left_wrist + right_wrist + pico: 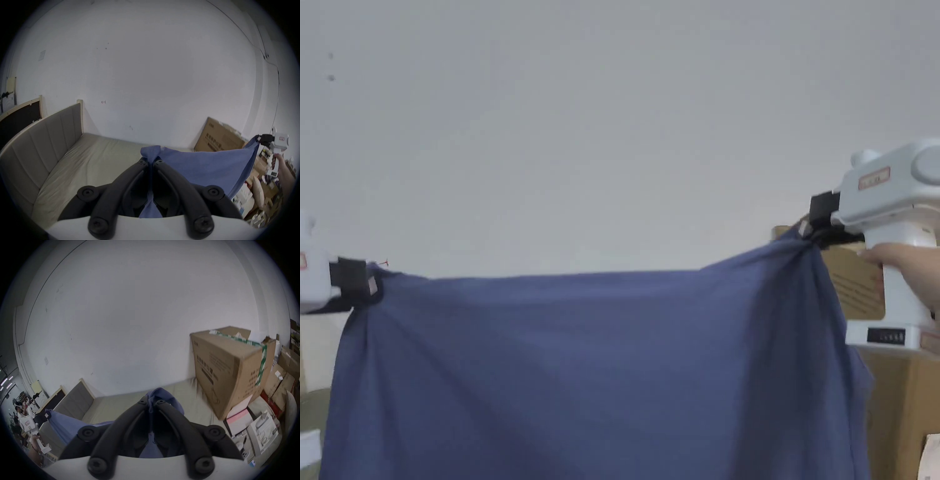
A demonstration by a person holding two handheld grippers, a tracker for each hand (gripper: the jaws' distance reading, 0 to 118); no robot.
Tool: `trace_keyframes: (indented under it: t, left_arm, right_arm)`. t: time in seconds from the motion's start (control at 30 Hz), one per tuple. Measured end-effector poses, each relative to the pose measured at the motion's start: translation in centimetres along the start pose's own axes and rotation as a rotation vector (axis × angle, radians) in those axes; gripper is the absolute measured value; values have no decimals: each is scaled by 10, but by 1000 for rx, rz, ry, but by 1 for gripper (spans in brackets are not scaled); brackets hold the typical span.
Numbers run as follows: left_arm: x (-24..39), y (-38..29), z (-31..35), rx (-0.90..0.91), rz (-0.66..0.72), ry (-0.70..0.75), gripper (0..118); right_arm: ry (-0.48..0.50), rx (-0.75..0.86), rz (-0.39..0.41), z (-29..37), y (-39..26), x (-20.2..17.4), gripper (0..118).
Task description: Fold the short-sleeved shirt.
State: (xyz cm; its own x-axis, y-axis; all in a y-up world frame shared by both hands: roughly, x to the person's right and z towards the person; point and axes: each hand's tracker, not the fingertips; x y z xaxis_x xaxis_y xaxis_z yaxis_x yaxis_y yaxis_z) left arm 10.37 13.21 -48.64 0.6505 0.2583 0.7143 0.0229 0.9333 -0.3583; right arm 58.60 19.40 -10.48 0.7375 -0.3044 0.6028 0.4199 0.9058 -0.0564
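Note:
A blue short-sleeved shirt [581,369] hangs spread wide in the air in front of a white wall, stretched between both grippers. My left gripper [370,284] is shut on its upper left corner; in the left gripper view the black jaws pinch a bunch of blue cloth [151,154] at the gripper tip [151,161]. My right gripper [809,234] is shut on the upper right corner, a little higher, with cloth [158,392] bunched at its tip [151,401]. The shirt's lower part runs out of the head view.
A beige mattress [90,159] with a padded headboard [42,134] lies below the shirt. A large cardboard box [227,369] stands on the right, with more boxes [259,431] stacked beside it. People stand far off at the left [18,410].

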Motion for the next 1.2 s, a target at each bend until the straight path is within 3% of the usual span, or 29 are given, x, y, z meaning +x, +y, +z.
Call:
trace_keyframes:
  t: [0.1, 0.3, 0.5, 0.63, 0.83, 0.97, 1.03, 1.1, 1.2]
  left_arm:
    - [6, 19, -22, 44, -8, 13, 3]
    - [8, 45, -72, 118, -23, 32, 3]
    - [6, 26, -117, 117, -6, 71, 3]
    - [-11, -47, -141, -22, 63, 85, 3]
    - [-39, -215, -127, -294, 129, 73, 3]
    - [-55, -312, -72, -435, 141, 79, 3]
    - [-62, -350, -33, -477, 128, 75, 3]
    - [-71, -374, 6, -517, 136, 76, 3]
    - [-81, -399, 64, -537, 109, 76, 3]
  right_arm:
    - [-20, 60, 51, -20, 29, -13, 3]
    - [-44, 156, 53, -53, 65, -31, 3]
    - [-85, 192, 129, -87, 39, -32, 3]
    - [-125, 46, 96, -118, -46, -3, 3]
    - [-131, -280, -18, -118, -258, 70, 3]
    - [-156, -494, -76, -61, -384, 107, 3]
    - [-165, -577, 2, -25, -429, 123, 3]
    - [-164, -644, 24, 16, -459, 132, 3]
    - [-142, -665, -67, 75, -486, 148, 3]
